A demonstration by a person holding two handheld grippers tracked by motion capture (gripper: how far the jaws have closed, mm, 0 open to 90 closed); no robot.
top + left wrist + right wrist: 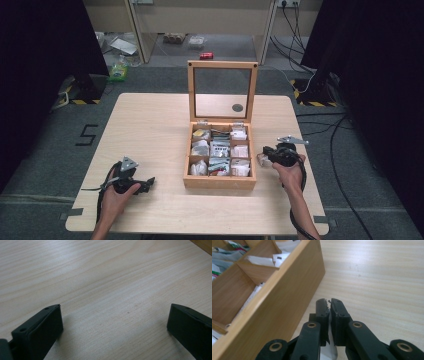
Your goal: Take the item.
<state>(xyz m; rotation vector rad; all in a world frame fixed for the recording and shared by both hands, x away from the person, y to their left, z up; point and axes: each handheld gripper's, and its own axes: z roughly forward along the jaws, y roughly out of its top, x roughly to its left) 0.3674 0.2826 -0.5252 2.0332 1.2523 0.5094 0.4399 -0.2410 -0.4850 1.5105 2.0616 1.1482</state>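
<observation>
Landmark: we place everything from the wooden box [220, 181], which stands open at the table's [150, 120] middle with its glass lid [222, 90] upright at the far side.

Right gripper: our right gripper [330, 305] is just to the right of the box, near its front right corner, jaws pressed together on a thin packet [328, 350]; a torn white edge shows between the tips and a pale body below them. In the high view the packet [261, 159] sits between gripper [267, 152] and box wall.

Left gripper: our left gripper [149, 183] rests well left of the box, jaws spread wide and holding nothing, bare wood between them.

Key relation: the box's compartments lie to the left of the right gripper, over the near wall [274, 307], which runs alongside the jaws. We judge that the packet must rise above this wall's rim before it goes sideways.

Nearer hand: the right one by far; the left is apart and idle.

Contents: white sachets [240, 150] fill the right column of the box, grey and printed ones [219, 150] the middle, pale ones the left.

In the way: only the wall itself, and the filled compartments, which leave little room; the lid stands behind, clear of the path.
</observation>
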